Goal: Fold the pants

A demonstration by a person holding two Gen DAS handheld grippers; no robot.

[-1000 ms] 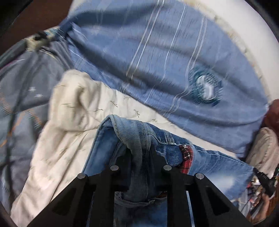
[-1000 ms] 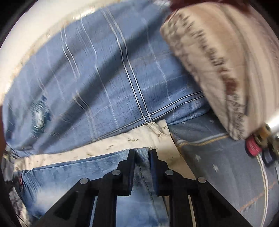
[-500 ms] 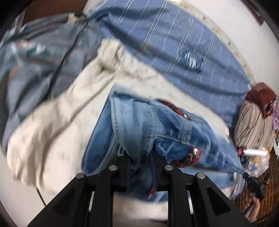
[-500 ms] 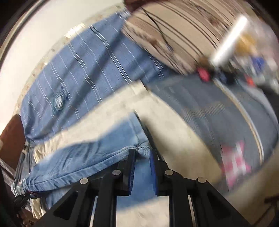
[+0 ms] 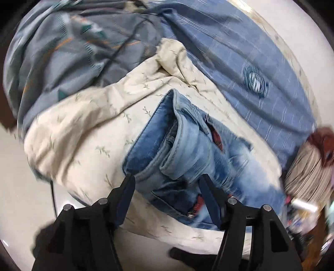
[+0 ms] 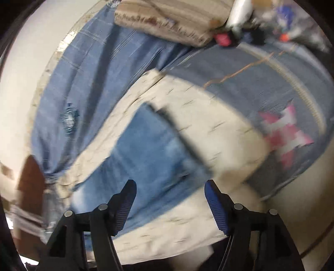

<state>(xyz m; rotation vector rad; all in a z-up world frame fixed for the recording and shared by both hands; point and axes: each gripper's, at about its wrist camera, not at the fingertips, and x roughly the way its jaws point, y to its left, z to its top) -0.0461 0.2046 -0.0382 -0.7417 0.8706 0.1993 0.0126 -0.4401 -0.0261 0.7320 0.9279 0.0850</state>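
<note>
Light blue jeans (image 5: 187, 154) lie bunched on a cream sheet (image 5: 83, 129), waistband end toward the left wrist view, with red patches showing through rips. My left gripper (image 5: 167, 181) is open, its fingers either side of the waistband fold, holding nothing. In the right wrist view a flat blue leg of the jeans (image 6: 144, 150) lies on the cream sheet (image 6: 208, 116). My right gripper (image 6: 170, 187) is open just above the leg's near end and is empty.
A blue striped sheet (image 5: 240, 52) covers the far side of the bed. A grey patterned blanket (image 5: 62, 52) lies to the left, with a cable across it. A striped pillow (image 6: 167, 18) and small clutter (image 6: 271, 25) sit at the bed's end.
Both grippers were shut on the jeans and carried them over the bed. Now both have opened and let go, and the jeans lie on the cream sheet.
</note>
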